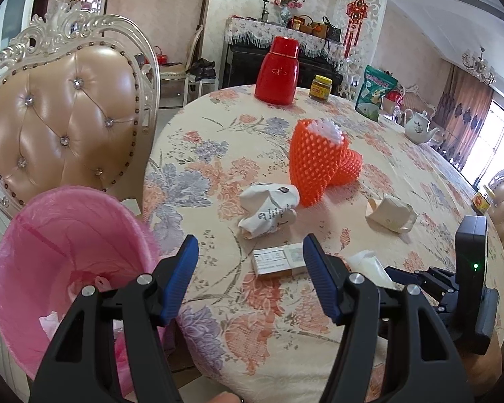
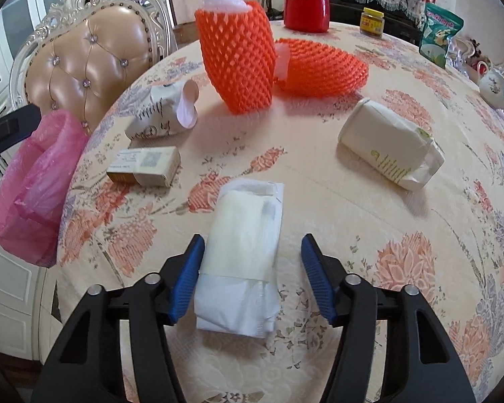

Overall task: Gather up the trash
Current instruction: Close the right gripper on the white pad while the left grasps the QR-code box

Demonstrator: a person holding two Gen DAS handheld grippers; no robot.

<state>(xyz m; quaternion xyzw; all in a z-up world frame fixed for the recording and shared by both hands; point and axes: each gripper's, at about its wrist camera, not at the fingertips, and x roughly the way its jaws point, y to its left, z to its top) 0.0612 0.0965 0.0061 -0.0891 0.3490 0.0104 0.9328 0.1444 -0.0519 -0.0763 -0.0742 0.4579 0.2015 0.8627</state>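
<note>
Both your right gripper's [image 2: 252, 277] blue fingers [image 2: 186, 277] stand apart around the white wrapper [image 2: 242, 252] on the floral tablecloth [image 2: 319, 181]; neither pad presses it. Your left gripper [image 1: 250, 278] hangs open and empty, the small box [image 1: 275, 260] beyond it; the pink-lined bin [image 1: 67, 252] waits beside the table.

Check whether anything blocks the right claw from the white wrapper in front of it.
Nothing visible does. The white wrapper lies flat on the tablecloth, already between the right claw's fingers. The left blue pad looks against its edge; a gap shows at the right pad.
</note>
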